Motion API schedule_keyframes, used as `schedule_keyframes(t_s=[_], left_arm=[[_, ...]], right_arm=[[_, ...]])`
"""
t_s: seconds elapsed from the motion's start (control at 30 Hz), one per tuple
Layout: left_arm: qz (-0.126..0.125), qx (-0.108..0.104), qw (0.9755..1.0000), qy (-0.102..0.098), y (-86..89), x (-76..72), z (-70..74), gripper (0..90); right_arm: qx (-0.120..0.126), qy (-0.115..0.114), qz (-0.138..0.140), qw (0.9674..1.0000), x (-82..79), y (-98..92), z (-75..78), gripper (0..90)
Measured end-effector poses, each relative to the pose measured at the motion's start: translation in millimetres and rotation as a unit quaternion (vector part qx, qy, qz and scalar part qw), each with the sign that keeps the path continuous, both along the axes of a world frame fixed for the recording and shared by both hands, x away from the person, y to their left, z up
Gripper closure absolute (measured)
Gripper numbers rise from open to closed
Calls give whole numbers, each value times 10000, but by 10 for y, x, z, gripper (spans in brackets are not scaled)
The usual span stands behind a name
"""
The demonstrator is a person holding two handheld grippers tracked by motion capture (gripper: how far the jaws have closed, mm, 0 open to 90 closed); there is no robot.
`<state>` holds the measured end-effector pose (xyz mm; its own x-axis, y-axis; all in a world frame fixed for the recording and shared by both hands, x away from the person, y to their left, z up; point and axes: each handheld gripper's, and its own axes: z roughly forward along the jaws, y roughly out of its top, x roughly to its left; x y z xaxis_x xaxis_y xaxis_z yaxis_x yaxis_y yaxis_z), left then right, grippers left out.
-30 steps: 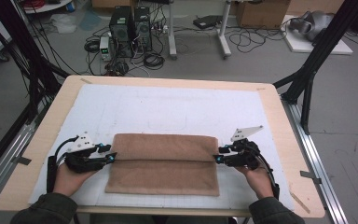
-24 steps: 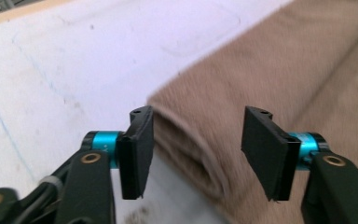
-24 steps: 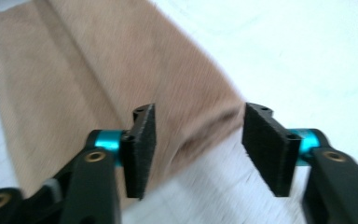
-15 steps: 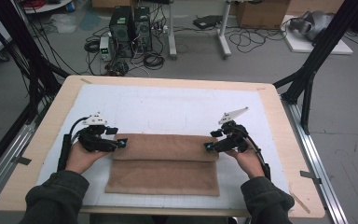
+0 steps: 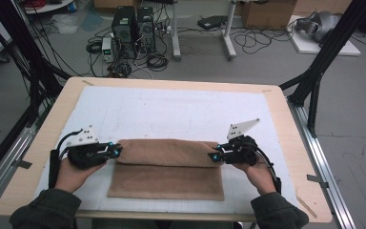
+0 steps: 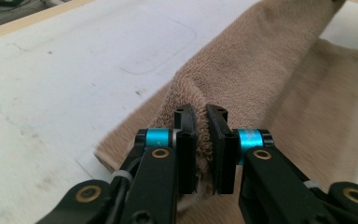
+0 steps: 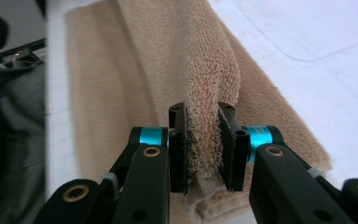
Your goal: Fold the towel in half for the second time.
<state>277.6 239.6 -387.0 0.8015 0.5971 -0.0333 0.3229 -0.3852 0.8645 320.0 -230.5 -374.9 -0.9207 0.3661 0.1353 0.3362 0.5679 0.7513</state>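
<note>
A tan towel point(image 5: 167, 167) lies folded on the white mat point(image 5: 171, 114), its far part lifted into a ridge. My left gripper point(image 5: 116, 152) pinches the ridge's left end; in the left gripper view its jaws have just been closing and press on the towel point(image 6: 242, 79) at the left gripper point(image 6: 201, 140). My right gripper point(image 5: 214, 157) grips the ridge's right end. Its jaws have also just been closing, and the towel point(image 7: 186, 60) fold is squeezed between them at the right gripper point(image 7: 202, 144).
The mat covers a wooden table point(image 5: 286, 124) with bare mat beyond the towel. Black frame posts point(image 5: 319, 62) stand at the table's corners. Computers point(image 5: 133, 24) and cables lie on the floor behind the table.
Both grippers went from the towel's middle up to its far edge, then came back toward me with the far edge raised into a ridge between them.
</note>
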Motion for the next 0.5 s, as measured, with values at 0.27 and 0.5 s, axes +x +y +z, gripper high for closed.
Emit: schedule_keyframes(t_s=[0.27,0.5], left_arm=[[48,-117,9999,91,207,-360,-79,524],[-95,6,9997,221,51,-309,-188,550]], right_arm=[[54,-270,133,9995,-385,-79,36,621],[-1,-210,79,9997,-366,-70,-66,589]])
